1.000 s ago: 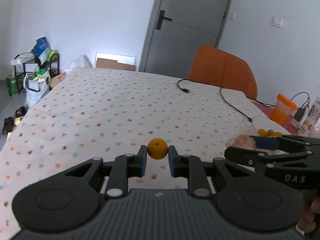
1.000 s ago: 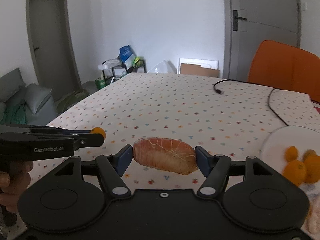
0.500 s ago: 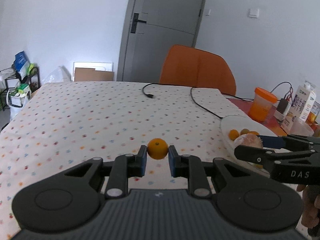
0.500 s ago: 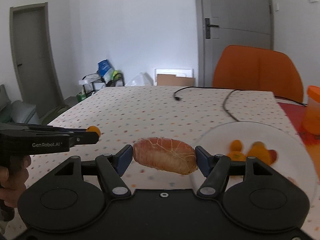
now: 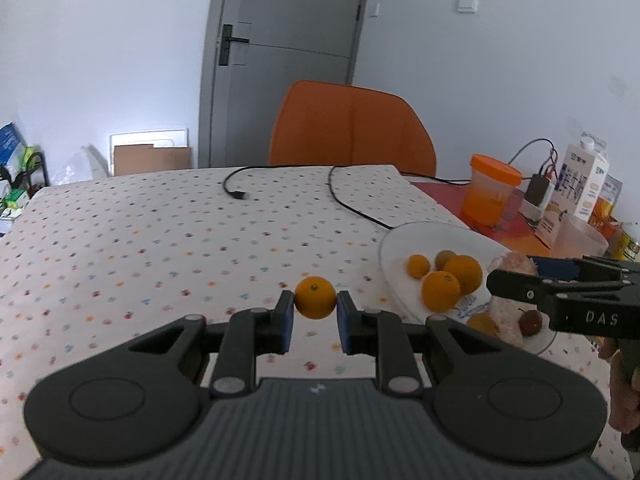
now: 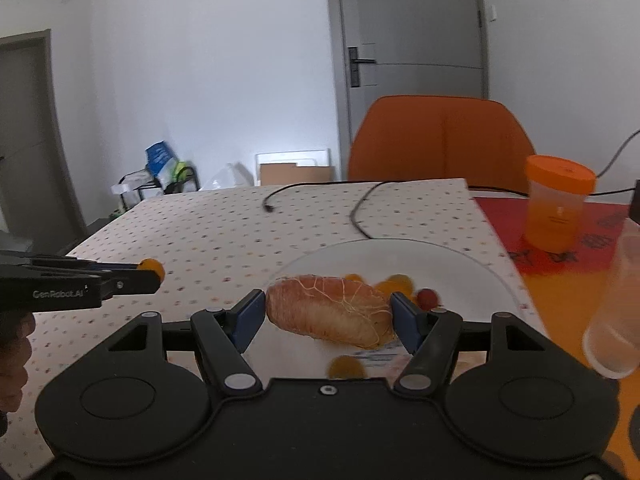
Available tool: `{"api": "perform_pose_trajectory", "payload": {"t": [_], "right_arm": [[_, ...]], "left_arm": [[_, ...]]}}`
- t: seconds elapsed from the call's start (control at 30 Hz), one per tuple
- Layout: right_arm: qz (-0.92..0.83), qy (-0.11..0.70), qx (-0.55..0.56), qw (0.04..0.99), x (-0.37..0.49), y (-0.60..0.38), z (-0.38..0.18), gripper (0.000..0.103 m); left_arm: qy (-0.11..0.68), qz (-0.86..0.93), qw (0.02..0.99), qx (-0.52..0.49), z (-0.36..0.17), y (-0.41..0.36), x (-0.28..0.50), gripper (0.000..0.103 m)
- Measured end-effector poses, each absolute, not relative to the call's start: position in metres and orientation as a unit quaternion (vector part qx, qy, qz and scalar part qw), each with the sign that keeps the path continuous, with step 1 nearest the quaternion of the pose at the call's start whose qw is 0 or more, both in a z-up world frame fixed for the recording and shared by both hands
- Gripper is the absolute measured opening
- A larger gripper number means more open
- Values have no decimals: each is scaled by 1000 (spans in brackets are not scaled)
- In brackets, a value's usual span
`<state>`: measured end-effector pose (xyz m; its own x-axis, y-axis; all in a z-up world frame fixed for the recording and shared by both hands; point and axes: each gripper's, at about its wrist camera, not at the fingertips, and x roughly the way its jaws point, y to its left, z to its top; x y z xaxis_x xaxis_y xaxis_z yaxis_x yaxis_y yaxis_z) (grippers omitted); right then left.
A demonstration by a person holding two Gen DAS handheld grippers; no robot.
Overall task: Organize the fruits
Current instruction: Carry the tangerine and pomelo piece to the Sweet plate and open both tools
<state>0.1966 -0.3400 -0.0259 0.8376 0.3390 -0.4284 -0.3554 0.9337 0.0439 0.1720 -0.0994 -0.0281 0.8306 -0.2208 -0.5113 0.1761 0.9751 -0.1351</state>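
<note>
White walls, a grey door (image 5: 280,60) and an orange chair (image 5: 352,128) stand behind the worktop (image 5: 140,240), which has a white cloth with little coloured dots on it.

I see my left tongs (image 5: 315,315) clamped on a small orange (image 5: 315,297). The blue pads press on both of its sides. It hangs in the air above the dotted cloth, just left of the plate. In the right wrist view the same tongs come in from the left side with the little fruit at their tip.

My right tongs (image 6: 328,320) are clamped on a peeled pomelo piece (image 6: 330,310), pink and pale with white skin lines. The pads touch each end of it. It hangs above the white plate (image 6: 460,276), near the front part.

On the plate lie more small oranges (image 5: 440,290), close together, and a small red fruit (image 5: 530,322) near the front rim. The right wrist view is blurred there, so I cannot count them well.

A black cable (image 5: 352,204) curls over the cloth behind the plate. To the right, on a red mat (image 6: 560,248), stands an orange cup with a lid (image 6: 558,200). A clear plastic cup (image 6: 616,312) shows at the right edge. A milk carton (image 5: 582,184) stands farther right in the left wrist view.
</note>
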Motion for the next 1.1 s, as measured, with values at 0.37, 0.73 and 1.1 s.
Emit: {"api": "perform_pose_trajectory", "payload": {"t": [0.37, 0.73, 1.1], "right_arm": [[151, 220, -6, 964, 208, -377, -35, 65], [138, 218, 4, 966, 227, -399, -40, 65], [139, 208, 9, 968, 235, -400, -40, 77]], "left_arm": [[275, -134, 952, -18, -30, -140, 188, 21], [286, -153, 946, -4, -36, -171, 204, 21], [293, -148, 945, 6, -37, -176, 209, 34]]}}
